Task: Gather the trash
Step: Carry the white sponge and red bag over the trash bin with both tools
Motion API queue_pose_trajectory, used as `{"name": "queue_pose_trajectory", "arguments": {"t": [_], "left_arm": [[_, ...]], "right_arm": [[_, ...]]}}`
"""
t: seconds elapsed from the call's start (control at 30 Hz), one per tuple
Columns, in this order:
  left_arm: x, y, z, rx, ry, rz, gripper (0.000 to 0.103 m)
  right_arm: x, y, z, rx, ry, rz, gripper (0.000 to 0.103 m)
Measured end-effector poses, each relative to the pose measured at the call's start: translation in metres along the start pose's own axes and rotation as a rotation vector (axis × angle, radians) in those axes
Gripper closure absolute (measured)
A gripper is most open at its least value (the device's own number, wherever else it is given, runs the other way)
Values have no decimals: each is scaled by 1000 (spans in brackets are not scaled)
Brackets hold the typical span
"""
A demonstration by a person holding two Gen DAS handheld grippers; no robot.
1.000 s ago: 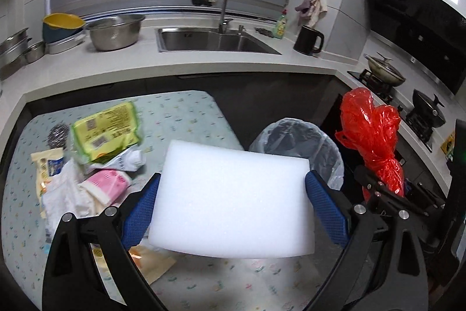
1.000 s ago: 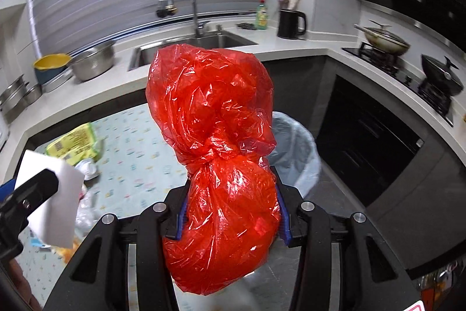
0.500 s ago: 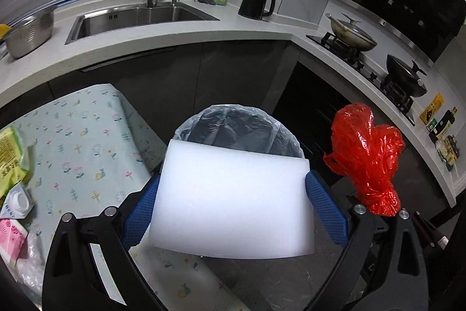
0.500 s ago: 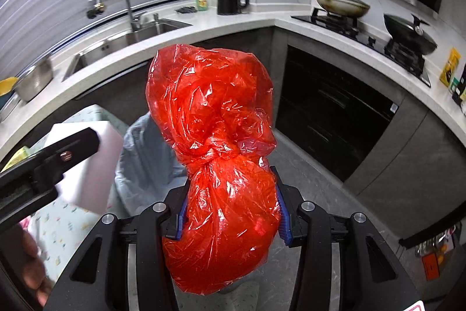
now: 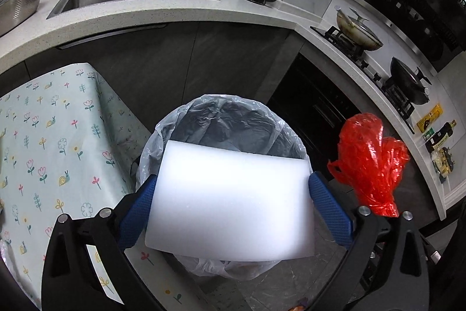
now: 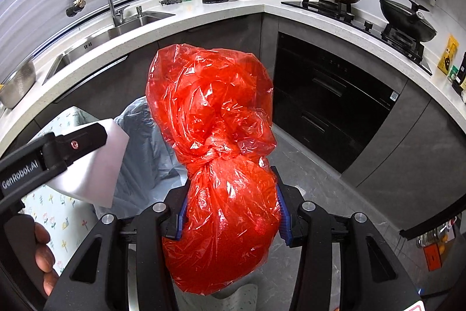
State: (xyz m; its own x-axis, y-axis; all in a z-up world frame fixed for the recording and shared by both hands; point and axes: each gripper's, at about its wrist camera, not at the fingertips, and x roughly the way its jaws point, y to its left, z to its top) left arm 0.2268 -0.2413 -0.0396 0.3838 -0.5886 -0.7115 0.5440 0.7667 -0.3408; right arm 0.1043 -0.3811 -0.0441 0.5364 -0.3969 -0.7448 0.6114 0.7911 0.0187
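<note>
Foam block (image 5: pixel 230 200) clamped between left gripper (image 5: pixel 233 206) pads — red bag (image 6: pixel 221 179) squeezed between right gripper (image 6: pixel 230 220) pads.

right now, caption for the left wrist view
Left gripper holds a white foam block over the lined bin.

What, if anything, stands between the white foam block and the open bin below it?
Nothing visible does. The white foam block, clamped in the left gripper, hangs directly above the lined bin, whose mouth is open. The red bag sits off to the side.
</note>
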Motion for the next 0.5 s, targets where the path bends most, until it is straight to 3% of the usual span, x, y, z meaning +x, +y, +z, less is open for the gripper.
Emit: {"name": "queue_pose_trajectory", "arguments": {"t": [0.3, 0.5], "left_arm": [[5, 7, 5, -19, 12, -5, 7], [6, 5, -8, 173, -30, 57, 7]], "right_arm": [[-5, 0, 5, -1, -23, -3, 57], [-14, 2, 20, -48, 0, 88, 55]]}}
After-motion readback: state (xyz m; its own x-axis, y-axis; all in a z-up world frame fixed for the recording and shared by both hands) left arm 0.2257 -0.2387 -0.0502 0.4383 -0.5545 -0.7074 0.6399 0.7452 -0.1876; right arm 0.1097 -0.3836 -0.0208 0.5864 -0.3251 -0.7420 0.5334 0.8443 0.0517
